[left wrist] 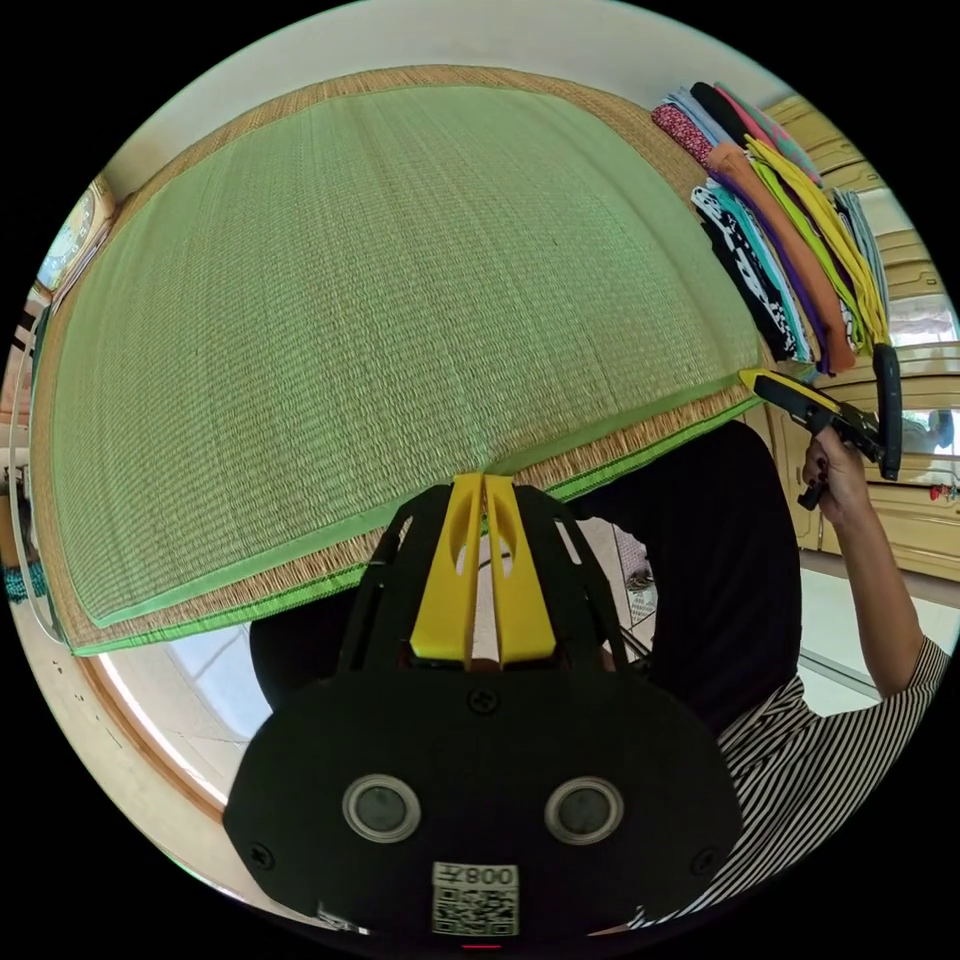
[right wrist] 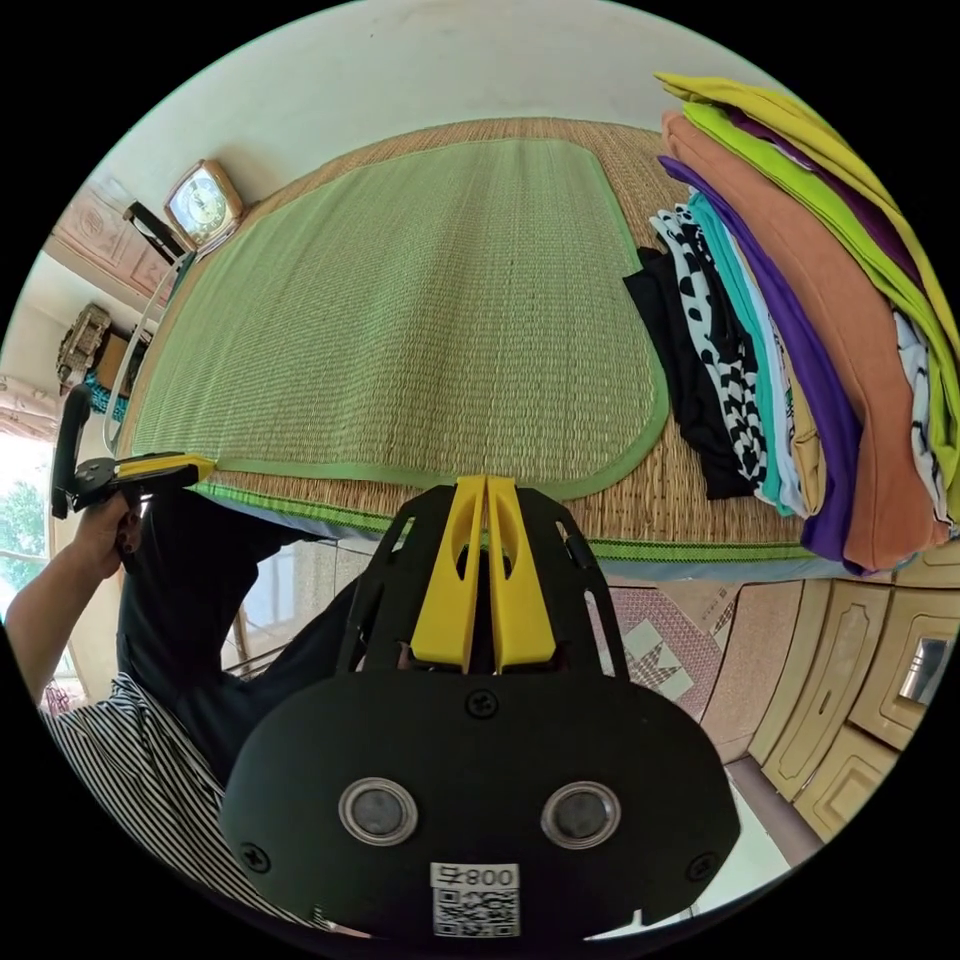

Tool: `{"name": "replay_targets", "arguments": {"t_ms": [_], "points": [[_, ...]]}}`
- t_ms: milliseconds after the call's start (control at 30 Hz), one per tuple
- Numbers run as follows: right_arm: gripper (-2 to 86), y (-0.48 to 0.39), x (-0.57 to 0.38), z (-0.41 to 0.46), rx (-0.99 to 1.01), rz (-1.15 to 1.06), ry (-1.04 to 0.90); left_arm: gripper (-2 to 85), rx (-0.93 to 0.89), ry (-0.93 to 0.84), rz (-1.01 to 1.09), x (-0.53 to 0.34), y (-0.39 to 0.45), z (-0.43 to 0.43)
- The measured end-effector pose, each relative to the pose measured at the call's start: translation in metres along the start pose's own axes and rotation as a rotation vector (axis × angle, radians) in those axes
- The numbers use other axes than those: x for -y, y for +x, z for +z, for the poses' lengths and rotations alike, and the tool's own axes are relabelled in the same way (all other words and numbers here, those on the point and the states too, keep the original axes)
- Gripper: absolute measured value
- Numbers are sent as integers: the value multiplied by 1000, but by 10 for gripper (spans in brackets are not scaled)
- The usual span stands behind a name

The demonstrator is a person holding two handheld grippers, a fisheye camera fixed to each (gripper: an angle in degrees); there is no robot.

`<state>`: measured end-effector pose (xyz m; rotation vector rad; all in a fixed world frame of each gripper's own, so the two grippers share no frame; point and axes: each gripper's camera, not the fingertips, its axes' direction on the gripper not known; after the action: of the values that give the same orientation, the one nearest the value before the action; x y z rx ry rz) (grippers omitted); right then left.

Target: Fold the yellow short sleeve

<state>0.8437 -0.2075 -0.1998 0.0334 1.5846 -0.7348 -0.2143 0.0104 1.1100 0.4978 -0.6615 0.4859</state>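
Left gripper view: green woven mat [left wrist: 400, 300] on a bed; stack of folded clothes [left wrist: 780, 220] at its far corner, yellow short sleeve [right wrist: 800, 120] on top. Left gripper [left wrist: 484, 482] and right gripper [right wrist: 486, 484] hover at mat edge, jaws closed, empty.

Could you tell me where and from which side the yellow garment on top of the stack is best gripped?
Probably by its near edge, coming in from the open mat side with the right gripper. The yellow garment lies folded on top of the stack, so its edge sits free above the lime layer, with nothing resting on it. Both grippers are shut now, so the jaws must open first.
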Motion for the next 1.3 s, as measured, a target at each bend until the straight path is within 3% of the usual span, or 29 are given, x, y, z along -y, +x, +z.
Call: {"name": "replay_targets", "arguments": {"t_ms": [900,1300], "points": [[0,34,-15,-21,122,38,6,1,-41,70,-70,50,13,-67],[0,36,-3,-34,105,42,-100,1,-255,154,81,178,-1,-52]]}}
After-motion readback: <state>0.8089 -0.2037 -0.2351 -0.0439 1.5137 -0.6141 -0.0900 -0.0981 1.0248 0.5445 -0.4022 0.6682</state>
